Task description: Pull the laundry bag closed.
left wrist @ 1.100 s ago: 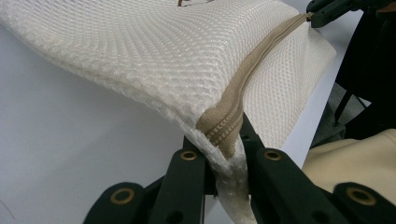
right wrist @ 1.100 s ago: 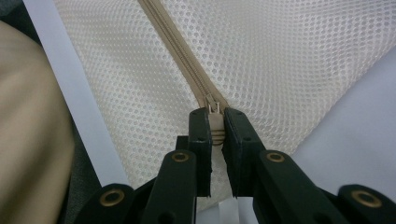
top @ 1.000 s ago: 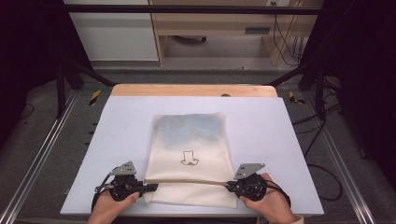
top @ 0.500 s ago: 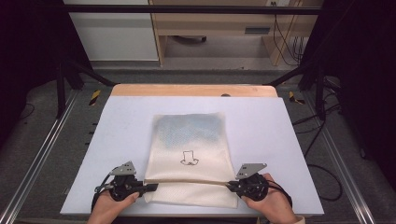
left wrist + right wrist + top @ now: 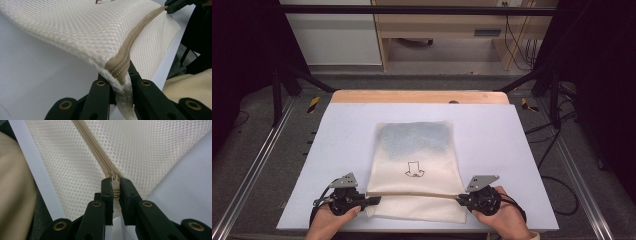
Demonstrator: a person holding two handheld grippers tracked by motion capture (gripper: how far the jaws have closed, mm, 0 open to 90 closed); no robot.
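Observation:
A white mesh bag (image 5: 414, 145) with a small black drawing lies flat on the white table (image 5: 342, 135). A beige zipper (image 5: 417, 194) crosses it near the front edge. My left gripper (image 5: 373, 200) is shut on the zipper's left end, where mesh (image 5: 75, 30) and zipper tape (image 5: 140, 32) bunch between the jaws of the left gripper (image 5: 120, 78). My right gripper (image 5: 460, 199) is shut on the zipper pull at the right end. In the right gripper view the right gripper (image 5: 115, 187) pinches the pull, and the zipper (image 5: 92, 145) runs away over the mesh (image 5: 155, 150).
A wooden strip (image 5: 412, 96) borders the table's far side. Metal rails (image 5: 262, 160) run along both sides, and cables (image 5: 557, 185) trail on the floor at the right. A beige sleeve (image 5: 12, 195) lies close beside the right gripper.

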